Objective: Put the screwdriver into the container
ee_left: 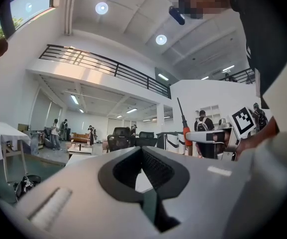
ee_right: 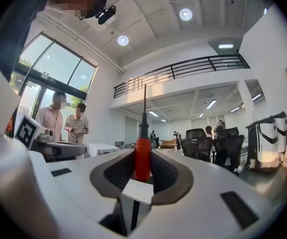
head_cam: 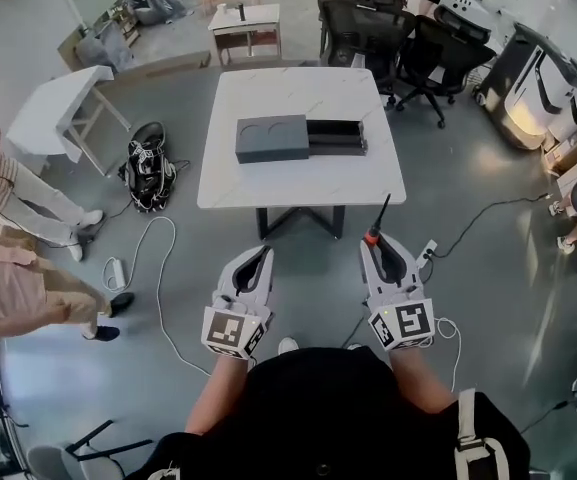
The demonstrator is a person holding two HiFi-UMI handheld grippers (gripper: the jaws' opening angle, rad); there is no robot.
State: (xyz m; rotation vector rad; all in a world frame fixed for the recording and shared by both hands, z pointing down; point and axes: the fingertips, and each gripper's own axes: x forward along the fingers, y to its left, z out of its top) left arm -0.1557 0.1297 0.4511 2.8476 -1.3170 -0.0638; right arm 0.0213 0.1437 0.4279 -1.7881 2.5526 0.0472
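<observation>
You stand on a grey floor facing a white rectangular table [head_cam: 308, 183], a gripper level in each hand.

Your right gripper [head_cam: 380, 243] pinches a screwdriver [head_cam: 376, 230] with a red handle and a thin black shaft. In the right gripper view, the dark ribbed pads press on either side of the red handle [ee_right: 142, 156], and the shaft rises straight up from between the jaws. In the head view, the shaft points forward toward the table, its tip short of the table edge.

Your left gripper [head_cam: 258, 258] holds nothing. In the left gripper view its jaws [ee_left: 142, 151] meet at the tips, leaving only the oval hollow between the pads. That view also shows the screwdriver standing upright off to the right.

The container [head_cam: 273, 138], a dark grey rectangular box with two round recesses in its top, lies near the middle of the table. A black open tray section extends from its right side. It is well apart from both grippers.

On the floor left of the table lies a black backpack [head_cam: 148, 173]. Black office chairs [head_cam: 368, 18] stand beyond the table's far right corner. A person [head_cam: 8, 268] stands at the left edge.
</observation>
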